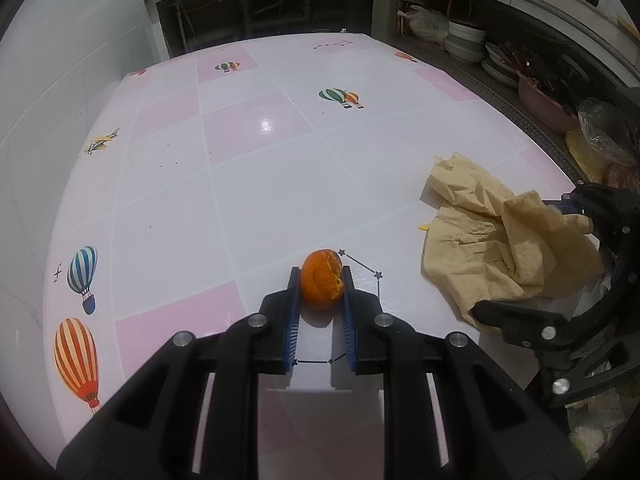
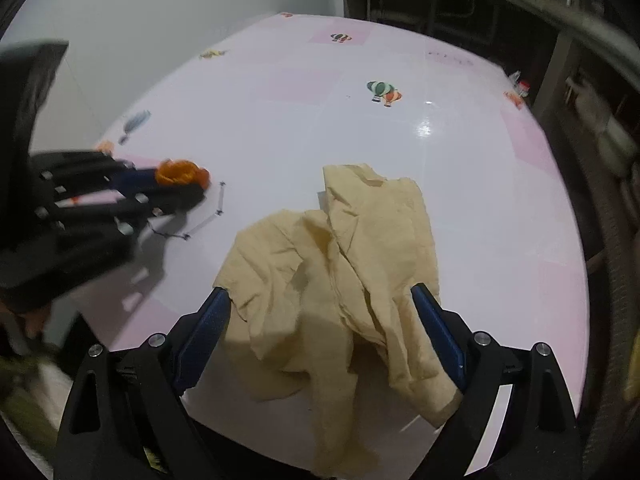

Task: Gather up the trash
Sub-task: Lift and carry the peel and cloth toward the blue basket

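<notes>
An orange piece of peel rests on the pink-and-white table, and my left gripper is shut on it, its blue pads pressing both sides. From the right wrist view the same peel shows at the left gripper's tips. A crumpled tan paper napkin lies at the near right of the table. My right gripper stands wide open around its near part, the jaws straddling it without squeezing. In the left wrist view the napkin spreads in front of the right gripper.
The table carries balloon prints and a white wall runs along its left side. Past the right edge a low shelf holds stacked bowls, a pink basin and a plastic bag. Dark open cupboards lie behind the far edge.
</notes>
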`<state>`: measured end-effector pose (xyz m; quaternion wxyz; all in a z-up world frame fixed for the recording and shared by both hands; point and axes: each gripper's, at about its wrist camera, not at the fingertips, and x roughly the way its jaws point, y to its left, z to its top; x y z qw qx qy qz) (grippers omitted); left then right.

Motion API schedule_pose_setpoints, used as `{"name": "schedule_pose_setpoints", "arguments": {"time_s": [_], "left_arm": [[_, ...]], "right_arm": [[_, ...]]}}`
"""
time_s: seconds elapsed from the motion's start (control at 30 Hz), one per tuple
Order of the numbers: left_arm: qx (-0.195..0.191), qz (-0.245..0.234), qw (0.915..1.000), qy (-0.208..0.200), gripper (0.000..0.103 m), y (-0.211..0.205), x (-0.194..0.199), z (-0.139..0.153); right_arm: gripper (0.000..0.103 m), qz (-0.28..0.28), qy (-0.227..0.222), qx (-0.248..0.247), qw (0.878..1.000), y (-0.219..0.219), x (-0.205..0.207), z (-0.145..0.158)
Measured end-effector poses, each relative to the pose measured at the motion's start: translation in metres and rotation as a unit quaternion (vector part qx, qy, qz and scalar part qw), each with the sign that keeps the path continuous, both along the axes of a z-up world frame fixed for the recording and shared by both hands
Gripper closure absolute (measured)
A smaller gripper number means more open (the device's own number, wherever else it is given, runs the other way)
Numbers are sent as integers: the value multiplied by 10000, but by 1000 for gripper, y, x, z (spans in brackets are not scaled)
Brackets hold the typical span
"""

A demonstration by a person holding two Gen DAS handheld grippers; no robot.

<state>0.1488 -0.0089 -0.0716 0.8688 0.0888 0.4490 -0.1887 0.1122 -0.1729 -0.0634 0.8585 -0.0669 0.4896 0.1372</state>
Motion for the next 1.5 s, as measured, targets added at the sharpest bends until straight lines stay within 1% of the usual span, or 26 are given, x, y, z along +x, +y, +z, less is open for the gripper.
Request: {"name": "schedule_pose_setpoints", "arguments": {"time_s": [0.03, 0.07, 0.1, 0.13, 0.2, 0.23, 0.3, 0.33, 0.4, 0.43, 0.5, 0.57, 0.6, 0.7, 0.9, 1.0, 1.07, 1.1, 1.2, 1.27, 1.3, 1.4, 1.5], "left_arm": [[3, -1, 10000, -2, 86, 0, 0, 0], [3, -1, 10000, -4, 86, 0, 0, 0], [0, 3, 10000, -3, 86, 0, 0, 0], [-7, 3, 10000, 0, 86, 0, 0, 0], [-18, 17, 10000, 9, 86, 0, 1, 0], [-24, 23, 10000, 13, 86, 0, 1, 0], [-35, 38, 10000, 22, 87, 1, 0, 0], [-38, 43, 10000, 23, 87, 1, 0, 0], [-49, 42, 10000, 29, 87, 1, 0, 1], [-58, 36, 10000, 33, 87, 1, 0, 1], [-57, 15, 10000, 32, 87, 1, 1, 1], [-62, -5, 10000, 23, 88, 2, 1, 2], [-60, -9, 10000, 13, 88, 1, 0, 3], [-59, -8, 10000, -42, 88, 2, -3, 7], [-17, -33, 9998, -180, 88, -3, -13, 19], [-28, -99, 9996, -263, 88, -9, -19, 28], [-79, -166, 9993, -318, 88, -14, -22, 35], [-139, -232, 9989, -370, 88, -18, -23, 41], [-311, -442, 9973, -507, 88, -33, -25, 58], [-536, -693, 9944, -584, 88, -50, -24, 74], [-616, -790, 9931, -603, 88, -57, -23, 80], [-926, -1226, 9862, -625, 88, -91, -17, 100], [-1282, -1727, 9760, -356, 88, -139, -5, 113]], "right_arm": [[15, -21, -7, -6, 10000, -1, 0, 0], [17, -49, 0, 10, 10000, -2, 0, 0], [22, -87, -4, 1, 10000, -4, 1, 1], [24, -138, -12, -13, 9999, -6, 2, 2], [36, -253, -12, -5, 9997, -13, 3, 4], [39, -294, -11, -3, 9996, -15, 4, 5], [49, -380, -6, 3, 9993, -18, 6, 6], [52, -436, -5, 1, 9990, -21, 6, 6], [64, -526, -16, -10, 9986, -26, 4, 7], [67, -594, -22, 2, 9982, -29, 4, 7], [79, -707, -18, 55, 9975, -34, 5, 8], [87, -791, -25, 81, 9968, -38, 5, 9], [89, -841, -32, 125, 9964, -41, 5, 10], [91, -970, -119, 250, 9949, -48, 2, 15], [92, -1132, -404, 406, 9919, -61, -8, 33], [92, -1282, -579, 525, 9887, -74, -17, 44], [92, -1476, -761, 509, 9848, -86, -26, 55], [92, -1608, -863, 472, 9821, -93, -31, 62], [92, -2233, -1230, 396, 9661, -130, -54, 83], [92, -2777, -1441, 330, 9492, -162, -76, 95], [92, -3099, -1508, 278, 9383, -182, -89, 98], [92, -3726, -1490, 252, 9156, -223, -117, 96], [92, -4363, -1303, 376, 8895, -262, -147, 75]]}}
